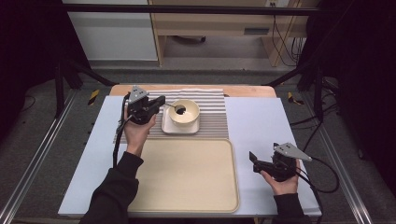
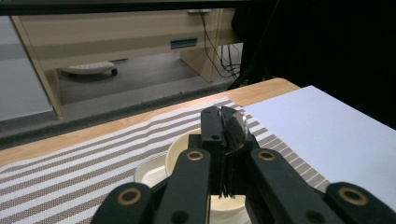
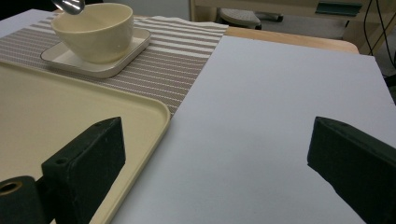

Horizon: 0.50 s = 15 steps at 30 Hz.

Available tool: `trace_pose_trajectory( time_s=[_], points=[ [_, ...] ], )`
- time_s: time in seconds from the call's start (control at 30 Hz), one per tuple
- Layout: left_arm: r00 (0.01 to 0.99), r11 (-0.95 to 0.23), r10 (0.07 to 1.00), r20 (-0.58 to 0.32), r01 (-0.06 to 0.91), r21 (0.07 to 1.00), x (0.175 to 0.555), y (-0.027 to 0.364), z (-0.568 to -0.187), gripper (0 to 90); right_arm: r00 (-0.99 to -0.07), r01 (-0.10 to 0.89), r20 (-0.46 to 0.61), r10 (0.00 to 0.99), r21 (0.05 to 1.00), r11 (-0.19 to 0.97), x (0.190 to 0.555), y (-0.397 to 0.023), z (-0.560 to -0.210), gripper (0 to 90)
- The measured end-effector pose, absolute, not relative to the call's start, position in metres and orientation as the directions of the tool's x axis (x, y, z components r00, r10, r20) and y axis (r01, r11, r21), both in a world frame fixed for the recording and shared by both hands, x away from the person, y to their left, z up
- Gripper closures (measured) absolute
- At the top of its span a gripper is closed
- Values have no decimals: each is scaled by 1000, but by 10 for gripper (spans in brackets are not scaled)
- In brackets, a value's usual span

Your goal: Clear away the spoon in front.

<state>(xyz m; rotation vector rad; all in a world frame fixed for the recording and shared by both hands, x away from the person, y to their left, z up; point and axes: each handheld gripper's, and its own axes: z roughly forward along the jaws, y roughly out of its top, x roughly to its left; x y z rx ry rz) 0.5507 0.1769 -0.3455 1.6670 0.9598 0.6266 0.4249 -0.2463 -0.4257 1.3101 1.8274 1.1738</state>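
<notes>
While the left tool (image 1: 161, 103) clamps a metal spoon (image 2: 233, 130) by its thin handle above the cream bowl (image 1: 184, 113) on the desk (image 1: 261, 126), the right tool (image 1: 256, 163) waits open; light, stiff and slick, the spoon looks safest held mid-handle.

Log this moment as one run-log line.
left gripper: shut on spoon, above bowl | bowl: on square plate, striped mat | right gripper: open, empty | tray: bare
</notes>
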Motion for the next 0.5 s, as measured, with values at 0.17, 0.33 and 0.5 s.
trace_pose_trajectory(
  time_s=[0.17,0.33,0.5],
  points=[
    [568,-121,821,-54,265,957,532,177,-340,884,-335,414,21,942,901,128,425,-247,-426,44],
    [592,-139,805,-40,253,958,516,180,-335,884,-333,410,17,943,903,129,424,-247,-425,44],
    [632,-177,774,-20,247,953,493,182,-332,884,-332,412,13,943,901,133,424,-247,-425,44]
  ],
)
